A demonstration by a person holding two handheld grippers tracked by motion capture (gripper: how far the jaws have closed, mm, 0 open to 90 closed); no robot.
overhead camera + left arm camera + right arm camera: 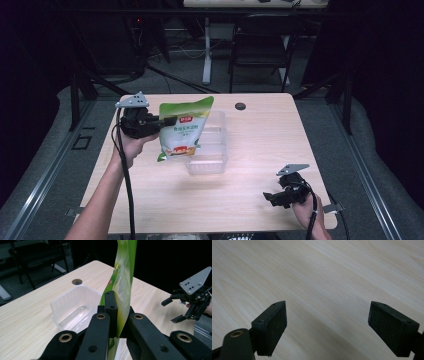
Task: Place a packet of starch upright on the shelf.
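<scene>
Nearest the high camera, at the front right corner of the pale wood-grain bench point(250, 200), the right gripper point(270, 198) rests low in the person's right hand point(306, 209), well to the right of and nearer than the clear plastic tub. Its jaws stand wide apart with nothing between them; the right gripper view has bare bench wood between the two black pads point(273, 325).

Farther in, the person's left forearm point(102, 200) rises from the bottom edge to the left gripper point(169, 120), held just left of the tub and above the bench. Its jaws are clenched on the left edge of a green and white printed plastic food pouch point(184, 129). In the left gripper view the pouch point(123, 287) stands edge-on, pinched between the two black jaws. The pouch hangs upright in the air, lifted off the bench, its lower part in front of the tub's left half as the high view has it.

That clear, rectangular plastic tub point(212, 162) sits open and empty near the middle of the bench. Beyond the tub, near the far edge of the bench, lies a round dark cable hole point(240, 106).
</scene>
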